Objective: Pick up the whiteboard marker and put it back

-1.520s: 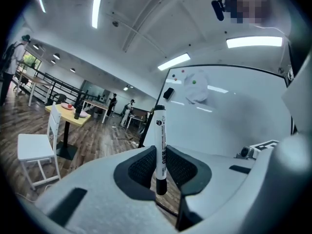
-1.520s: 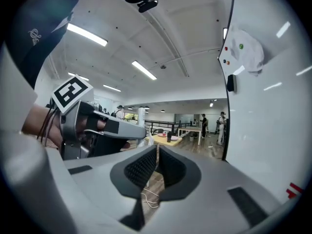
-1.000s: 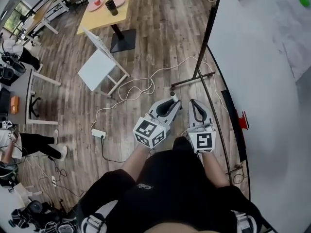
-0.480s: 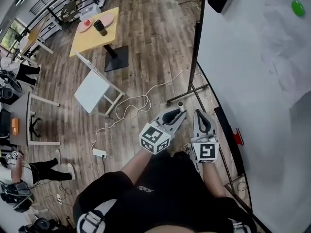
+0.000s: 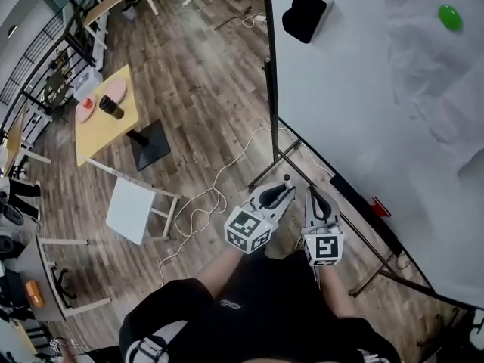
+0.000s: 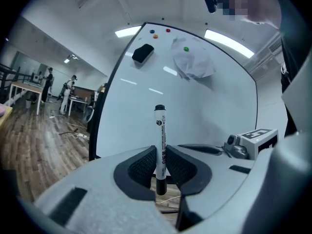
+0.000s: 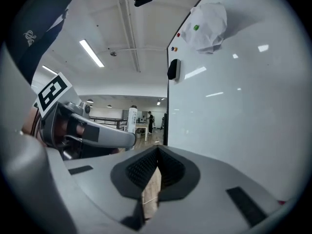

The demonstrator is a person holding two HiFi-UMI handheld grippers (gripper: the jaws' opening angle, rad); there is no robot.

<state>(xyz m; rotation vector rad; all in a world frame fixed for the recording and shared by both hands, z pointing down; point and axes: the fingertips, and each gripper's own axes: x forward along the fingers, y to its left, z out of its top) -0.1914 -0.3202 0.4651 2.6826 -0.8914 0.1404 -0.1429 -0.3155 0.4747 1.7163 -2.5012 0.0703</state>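
Pinching whiteboard marker upright in left claw, right claw closed, empty

My slim white whiteboard marker, black at both ends, stands upright, pinched near its lower end in my left gripper, short of the whiteboard.

Count, all views.
Tongs: 2, the left tongs and the right tongs.
Marker: 1.
Whiteboard: 1. On it: eraser 1, paper sheet 1, green magnet 1. Other coloured dots at its top edge are too small to count surely.
Yellow surface: 1, bearing plates 2 and cup 1.
White chair: 1.
People far off: 2.
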